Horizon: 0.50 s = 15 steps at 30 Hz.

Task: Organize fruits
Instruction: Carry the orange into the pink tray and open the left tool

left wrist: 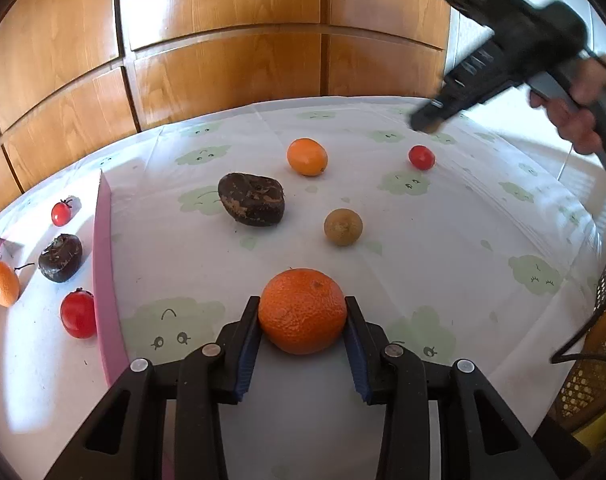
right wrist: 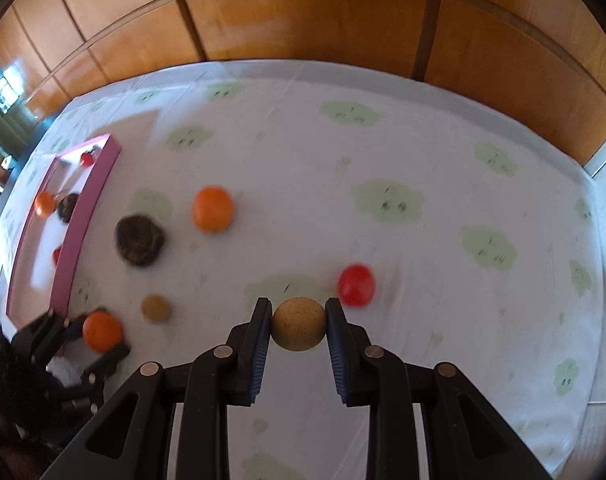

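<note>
My left gripper point(left wrist: 303, 314) is shut on a large orange mandarin point(left wrist: 303, 310) low over the white cloth. From the right wrist, that mandarin point(right wrist: 102, 331) shows between the left gripper's black fingers at lower left. My right gripper point(right wrist: 299, 326) is shut on a small tan round fruit point(right wrist: 299, 323), held above the cloth. Seen from the left wrist, the right gripper point(left wrist: 421, 122) hangs blurred at upper right in a person's hand point(left wrist: 575, 120). Loose on the cloth lie a dark brown fruit point(left wrist: 251, 204), a small orange point(left wrist: 307, 157), a red tomato point(left wrist: 421, 157) and a brown round fruit point(left wrist: 343, 227).
A pink-walled tray point(left wrist: 103, 260) at the left holds several fruits: two red tomatoes, a dark brown fruit and a small orange. Wooden panels rise behind the table. A wicker chair point(left wrist: 599, 380) with a black cable stands at the right edge.
</note>
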Tool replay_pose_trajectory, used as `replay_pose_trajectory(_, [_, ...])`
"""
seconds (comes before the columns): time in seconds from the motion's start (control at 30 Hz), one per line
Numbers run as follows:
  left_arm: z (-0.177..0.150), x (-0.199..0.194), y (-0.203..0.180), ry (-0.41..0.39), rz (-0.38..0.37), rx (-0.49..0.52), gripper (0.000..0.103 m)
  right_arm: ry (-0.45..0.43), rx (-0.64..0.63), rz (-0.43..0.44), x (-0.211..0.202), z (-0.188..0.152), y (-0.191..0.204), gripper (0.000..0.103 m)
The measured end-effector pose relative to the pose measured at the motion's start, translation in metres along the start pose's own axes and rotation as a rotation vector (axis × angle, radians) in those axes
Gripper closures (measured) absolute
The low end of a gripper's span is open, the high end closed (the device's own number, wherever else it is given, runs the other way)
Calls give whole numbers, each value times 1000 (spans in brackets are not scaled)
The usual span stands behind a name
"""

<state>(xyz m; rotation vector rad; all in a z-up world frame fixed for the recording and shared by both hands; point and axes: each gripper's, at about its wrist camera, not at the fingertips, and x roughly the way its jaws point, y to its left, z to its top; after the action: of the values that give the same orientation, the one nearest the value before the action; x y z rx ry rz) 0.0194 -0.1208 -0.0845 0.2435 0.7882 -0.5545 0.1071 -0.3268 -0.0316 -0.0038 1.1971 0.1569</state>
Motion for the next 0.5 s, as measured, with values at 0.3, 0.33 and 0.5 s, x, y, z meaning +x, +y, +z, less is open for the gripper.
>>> replay_pose_trajectory(0.3, [5, 2, -1, 34, 11, -29, 63, 112, -66, -30, 52, -8, 44, 76])
replay_pose_trajectory(0.33, [5, 2, -2, 37, 17, -26, 63, 110, -75, -39, 53, -8, 45, 76])
replay_pose_trajectory(0.5, [8, 3, -2, 53, 17, -32, 64, 105, -50, -8, 55, -7, 42, 75])
